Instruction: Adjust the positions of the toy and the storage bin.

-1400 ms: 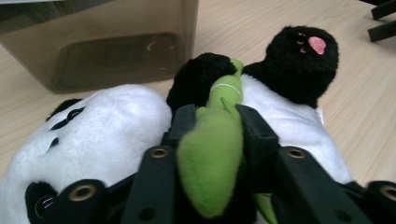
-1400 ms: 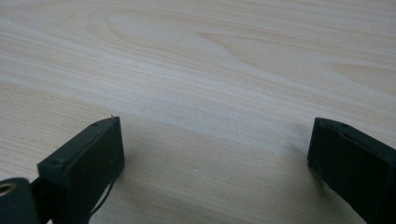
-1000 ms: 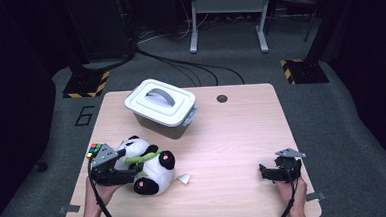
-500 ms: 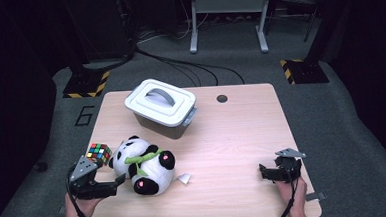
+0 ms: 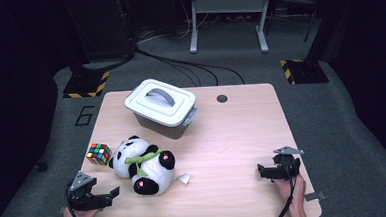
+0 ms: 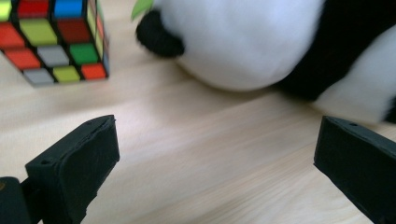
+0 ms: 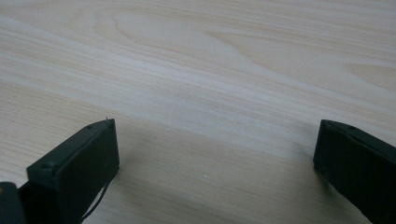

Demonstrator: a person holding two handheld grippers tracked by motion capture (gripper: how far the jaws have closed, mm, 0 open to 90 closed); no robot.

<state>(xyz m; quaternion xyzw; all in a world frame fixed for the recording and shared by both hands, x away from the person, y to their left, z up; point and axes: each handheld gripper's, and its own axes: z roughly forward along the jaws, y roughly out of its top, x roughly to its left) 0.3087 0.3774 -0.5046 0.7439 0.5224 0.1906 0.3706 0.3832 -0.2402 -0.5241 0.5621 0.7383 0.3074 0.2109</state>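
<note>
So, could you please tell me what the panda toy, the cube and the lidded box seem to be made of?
The panda toy looks like soft plush: fuzzy white and black pile with a matte surface. The cube looks like hard plastic: flat coloured tiles in a black grid with a slight sheen. The lidded box is probably moulded plastic: smooth white lid, grey handle and side latch.

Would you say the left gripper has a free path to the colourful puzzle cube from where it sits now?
Probably yes. The left gripper is open and empty near the table's front left corner, and bare tabletop lies between it and the puzzle cube. The panda toy sits beside that line, not across it.
</note>
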